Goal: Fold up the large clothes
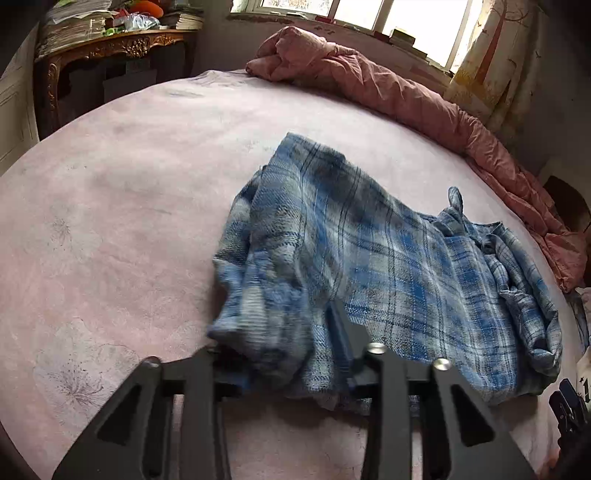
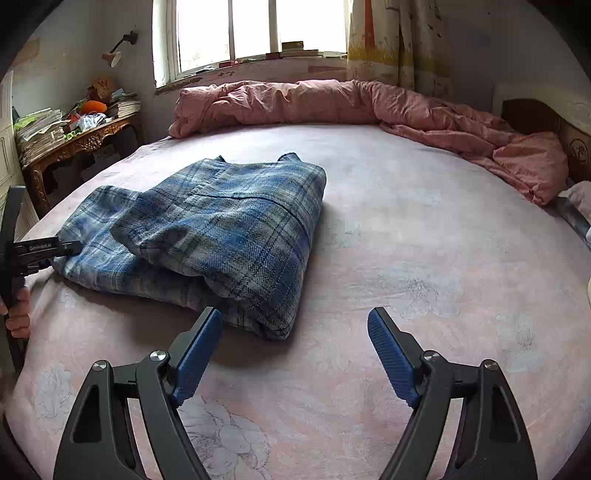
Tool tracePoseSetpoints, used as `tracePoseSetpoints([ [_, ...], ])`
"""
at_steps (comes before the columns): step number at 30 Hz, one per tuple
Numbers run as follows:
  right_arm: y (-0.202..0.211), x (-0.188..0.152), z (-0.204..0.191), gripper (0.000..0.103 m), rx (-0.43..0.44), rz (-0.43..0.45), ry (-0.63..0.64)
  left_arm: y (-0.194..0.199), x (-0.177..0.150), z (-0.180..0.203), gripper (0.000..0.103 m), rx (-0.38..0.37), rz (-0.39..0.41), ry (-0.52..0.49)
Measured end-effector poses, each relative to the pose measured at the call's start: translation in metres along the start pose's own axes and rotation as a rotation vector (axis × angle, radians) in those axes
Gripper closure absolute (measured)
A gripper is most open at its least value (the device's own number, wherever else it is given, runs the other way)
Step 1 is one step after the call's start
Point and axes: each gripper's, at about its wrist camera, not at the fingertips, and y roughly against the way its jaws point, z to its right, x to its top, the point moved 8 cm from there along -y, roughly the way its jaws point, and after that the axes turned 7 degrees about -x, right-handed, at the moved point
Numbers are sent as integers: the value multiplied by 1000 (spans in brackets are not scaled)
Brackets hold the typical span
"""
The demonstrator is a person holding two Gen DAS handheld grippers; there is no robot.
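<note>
The plaid shirt [image 2: 207,229] lay half-folded on the bed [image 2: 406,240], its length running leftward. The left gripper [image 1: 280,354] pinched its far edge; the right gripper [image 2: 295,332] stood spread, just beside the near corner.

A lived-in home bedroom. A wide bed [image 2: 406,229] with a rumpled pink quilt [image 2: 369,107] sits under the window [image 2: 251,33]. A carved wooden table [image 2: 77,144] holds stacked papers.

The only readable text is the white brand mark "GenRobot.AI", printed along the black body of the left gripper [image 2: 72,248], which reaches in at the left corner of the plaid shirt [image 2: 207,229].
</note>
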Motion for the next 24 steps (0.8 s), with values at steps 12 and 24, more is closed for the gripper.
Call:
tracePoseSetpoints([
  [12,-18,-5,1,20,49,-68,-49,104,20,146,93,-362,372,-325],
  [24,-12,-5,28,20,26,-40,-203,53,-8,271,94,-488,223,-429],
])
